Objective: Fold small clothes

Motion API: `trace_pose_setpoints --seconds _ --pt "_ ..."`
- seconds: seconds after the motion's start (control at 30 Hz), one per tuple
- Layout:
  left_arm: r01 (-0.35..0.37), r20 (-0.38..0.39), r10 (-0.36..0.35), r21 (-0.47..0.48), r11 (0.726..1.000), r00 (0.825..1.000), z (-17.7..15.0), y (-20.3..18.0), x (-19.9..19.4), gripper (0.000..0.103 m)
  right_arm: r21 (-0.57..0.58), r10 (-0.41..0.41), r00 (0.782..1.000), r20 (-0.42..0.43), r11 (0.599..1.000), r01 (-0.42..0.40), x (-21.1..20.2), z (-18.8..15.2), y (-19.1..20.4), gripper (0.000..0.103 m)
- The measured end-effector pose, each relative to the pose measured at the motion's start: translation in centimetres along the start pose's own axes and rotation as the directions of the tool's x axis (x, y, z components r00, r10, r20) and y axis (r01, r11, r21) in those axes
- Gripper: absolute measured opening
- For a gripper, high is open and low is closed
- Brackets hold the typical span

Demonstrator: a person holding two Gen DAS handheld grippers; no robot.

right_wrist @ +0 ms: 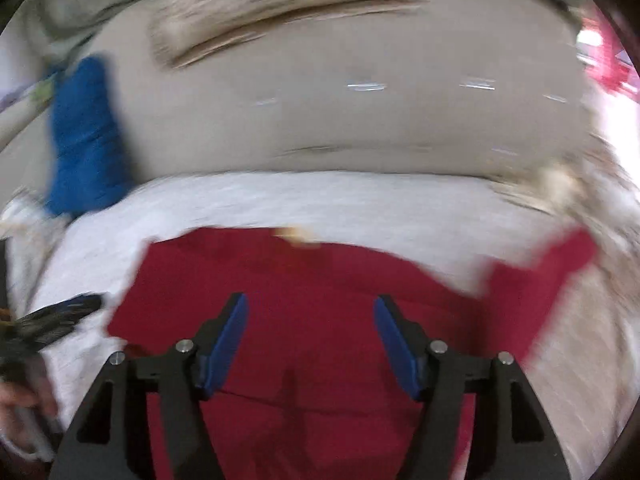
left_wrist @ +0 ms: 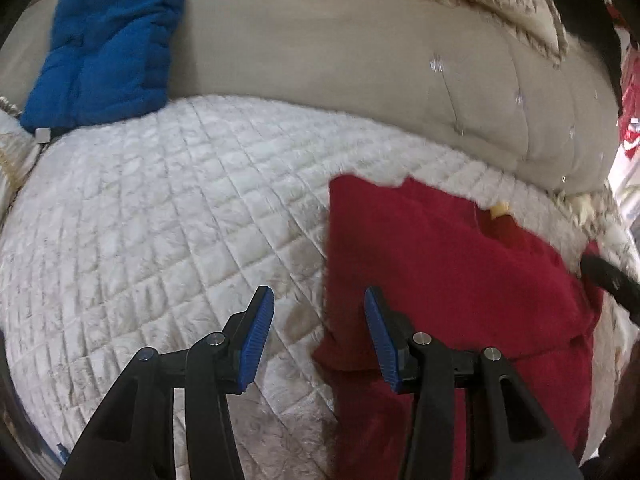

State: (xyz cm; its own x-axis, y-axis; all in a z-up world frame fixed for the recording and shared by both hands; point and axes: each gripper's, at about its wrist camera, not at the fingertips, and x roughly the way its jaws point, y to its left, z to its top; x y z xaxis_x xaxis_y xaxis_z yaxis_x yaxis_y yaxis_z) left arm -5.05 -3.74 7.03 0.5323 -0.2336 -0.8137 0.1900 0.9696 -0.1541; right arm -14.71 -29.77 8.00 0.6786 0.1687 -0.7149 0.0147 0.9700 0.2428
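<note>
While the red garment (left_wrist: 460, 280) lies spread on the white quilted cover (left_wrist: 160, 220), the left gripper (left_wrist: 320, 336) hangs over its left edge, jaws apart and empty. To fold cleanly, it should probably pinch that edge at a corner and carry it across level. The right gripper (right_wrist: 310, 344) hovers over the garment's middle, jaws apart, holding nothing. The cloth looks soft and knitted, one sleeve splayed right; the cover is plush, stitched in squares.

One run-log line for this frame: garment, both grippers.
red garment flat on white quilt | left gripper open at garment's edge | right gripper open over garment | nothing held
</note>
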Motion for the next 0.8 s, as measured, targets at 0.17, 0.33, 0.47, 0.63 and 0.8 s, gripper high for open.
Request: trace_pose_setpoints --seconds 0.17,0.33,0.47,0.63,0.8 --pt "-0.136 -0.069 0.140 0.067 0.988 0.988 -0.8 0.0 2.8 0.025 -0.079 0.129 0.982 -0.135 0.987 -0.140 9.6 2.0 5.7 0.032" --pt "-0.188 -0.066 0.191 0.050 0.981 0.979 0.3 0.9 3.6 0.025 -0.097 0.075 0.986 -0.150 0.991 -0.090 14.4 1.5 8.3 0.029" --pt "-0.146 -0.084 0.147 0.011 0.989 0.986 0.7 1.2 3.7 0.025 -0.072 0.077 0.985 -0.155 0.993 -0.089 12.3 1.5 7.9 0.032" --pt "-0.037 0.015 0.037 0.004 0.999 0.999 1.0 0.1 1.1 0.025 -0.088 0.052 0.992 -0.116 0.994 -0.063 6.5 -0.9 5.4 0.053" --pt "0.116 -0.026 -0.115 0.040 0.992 0.993 0.5 -2.4 1.5 0.025 -0.067 -0.061 0.982 -0.180 0.997 0.049 6.0 -5.2 2.5 0.055"
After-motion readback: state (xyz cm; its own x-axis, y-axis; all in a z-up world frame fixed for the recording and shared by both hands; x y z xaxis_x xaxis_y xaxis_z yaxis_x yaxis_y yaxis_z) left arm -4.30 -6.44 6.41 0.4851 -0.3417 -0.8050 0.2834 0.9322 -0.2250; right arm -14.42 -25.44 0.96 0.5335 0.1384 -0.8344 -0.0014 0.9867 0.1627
